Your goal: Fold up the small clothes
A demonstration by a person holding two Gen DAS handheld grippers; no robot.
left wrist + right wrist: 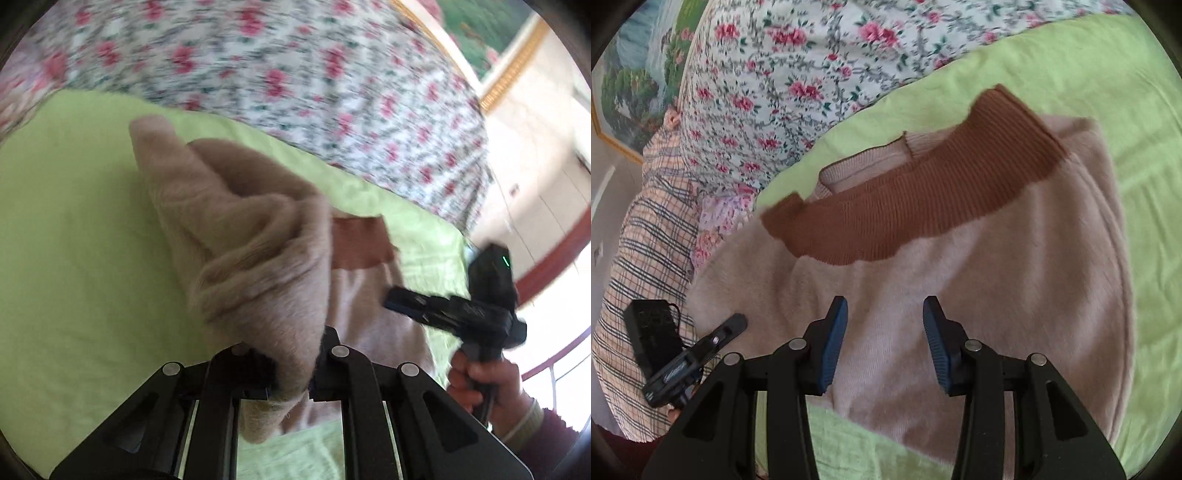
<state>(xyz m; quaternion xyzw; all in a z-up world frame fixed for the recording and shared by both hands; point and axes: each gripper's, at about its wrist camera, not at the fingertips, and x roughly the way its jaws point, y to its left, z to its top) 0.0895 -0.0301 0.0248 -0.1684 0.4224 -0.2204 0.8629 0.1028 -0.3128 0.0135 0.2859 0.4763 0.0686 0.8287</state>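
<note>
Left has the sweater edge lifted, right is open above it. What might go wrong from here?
The left gripper pinches only a small bunch of the pink sweater, so the fuzzy knit may slip out mid-fold. The right gripper is open and pins nothing, so the sweater may drag across the green sheet.

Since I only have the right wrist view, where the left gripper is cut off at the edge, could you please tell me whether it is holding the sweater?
Observer: Yes, the left gripper has its jaws shut on a fold of the sweater.
Operator: Thank you. Is that fold lying flat?
Observer: No, it is bunched up and held off the green sheet.
Operator: And how does my right gripper look from that side?
Observer: The right gripper points at the flat part of the sweater, close to the brown ribbed band; I cannot tell whether it touches.
</note>
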